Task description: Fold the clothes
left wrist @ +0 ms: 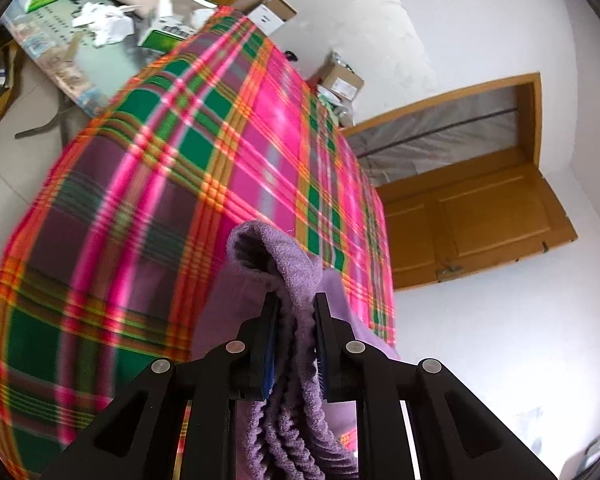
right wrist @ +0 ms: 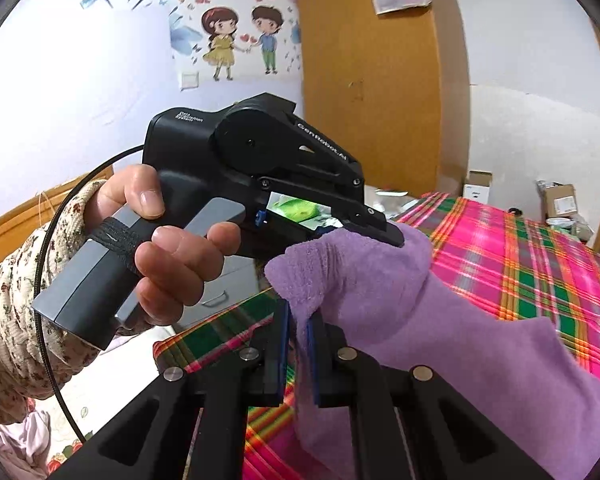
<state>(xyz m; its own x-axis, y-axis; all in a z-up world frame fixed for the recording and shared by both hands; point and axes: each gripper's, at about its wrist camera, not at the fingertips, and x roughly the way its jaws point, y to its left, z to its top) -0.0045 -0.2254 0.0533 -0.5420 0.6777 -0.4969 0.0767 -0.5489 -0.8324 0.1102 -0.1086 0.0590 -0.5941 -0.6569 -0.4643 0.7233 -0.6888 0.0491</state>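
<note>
Both grippers, left gripper (left wrist: 296,308) and right gripper (right wrist: 298,320), clamp the purple towel (right wrist: 440,320) above the plaid bedspread (left wrist: 160,184), apparently matching corners.

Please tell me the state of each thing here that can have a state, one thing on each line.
Purple towel: lifted, pinched by both grippers, hanging over the bed.
Left hand-held gripper: shut on the towel.
Right hand-held gripper: shut on the towel.
Plaid bedcover: spread flat.
Door: open.

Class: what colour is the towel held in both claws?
Purple towel; clearest in the right wrist view.
</note>
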